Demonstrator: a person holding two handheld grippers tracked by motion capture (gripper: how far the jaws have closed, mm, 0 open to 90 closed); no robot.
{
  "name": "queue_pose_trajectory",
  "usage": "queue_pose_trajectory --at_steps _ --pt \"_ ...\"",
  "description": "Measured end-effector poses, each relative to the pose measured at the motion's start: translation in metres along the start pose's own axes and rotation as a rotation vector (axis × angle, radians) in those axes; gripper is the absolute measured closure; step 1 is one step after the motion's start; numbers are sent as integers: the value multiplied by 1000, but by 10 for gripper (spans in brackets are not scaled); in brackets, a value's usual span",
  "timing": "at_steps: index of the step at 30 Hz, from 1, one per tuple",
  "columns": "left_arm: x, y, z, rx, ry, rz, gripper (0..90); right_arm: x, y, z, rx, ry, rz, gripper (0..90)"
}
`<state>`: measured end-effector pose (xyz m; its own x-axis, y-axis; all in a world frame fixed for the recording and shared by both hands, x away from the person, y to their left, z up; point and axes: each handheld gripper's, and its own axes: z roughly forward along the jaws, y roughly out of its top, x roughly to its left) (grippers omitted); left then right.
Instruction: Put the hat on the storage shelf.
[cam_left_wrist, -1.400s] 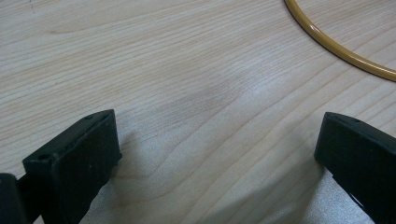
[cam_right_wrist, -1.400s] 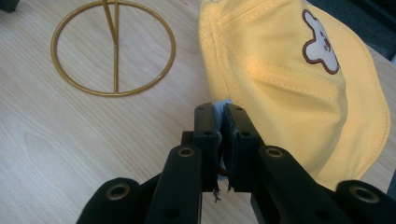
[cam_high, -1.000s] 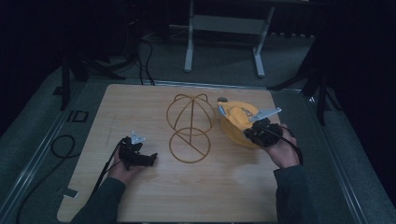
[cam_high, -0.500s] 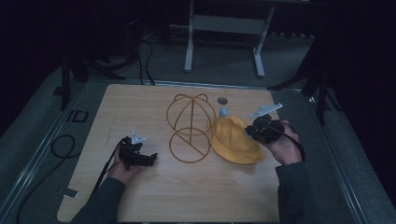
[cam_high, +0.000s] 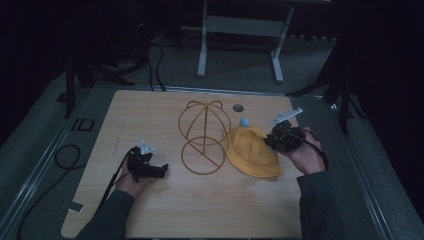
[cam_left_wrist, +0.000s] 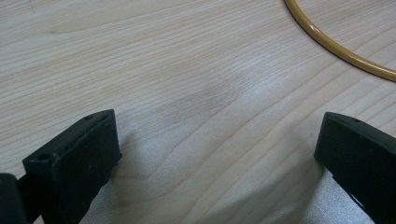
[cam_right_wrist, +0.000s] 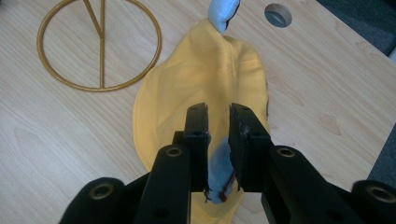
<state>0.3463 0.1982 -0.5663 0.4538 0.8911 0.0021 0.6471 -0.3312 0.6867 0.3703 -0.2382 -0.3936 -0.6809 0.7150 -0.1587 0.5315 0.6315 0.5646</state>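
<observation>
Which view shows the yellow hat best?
The right gripper view: the hat lies close and bright below the right gripper, its seam and blue tip clear. The high view shows it small and dim beside the wire stand. The left gripper view has bare table and stand ring.

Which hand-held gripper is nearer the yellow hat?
Right. The right hand-held gripper sits at the yellow hat, jaws over its edge. The left hand-held gripper rests apart, beyond the gold wire stand.
</observation>
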Motion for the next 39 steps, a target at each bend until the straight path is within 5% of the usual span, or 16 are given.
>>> queue_pose_trajectory --at_steps 20,39 --pt "0 0 0 -1 0 0 1 -10 16 20 126 -11 -51 725" --pt "0 0 0 -1 1 0 1 -16 44 44 248 38 -107 684"
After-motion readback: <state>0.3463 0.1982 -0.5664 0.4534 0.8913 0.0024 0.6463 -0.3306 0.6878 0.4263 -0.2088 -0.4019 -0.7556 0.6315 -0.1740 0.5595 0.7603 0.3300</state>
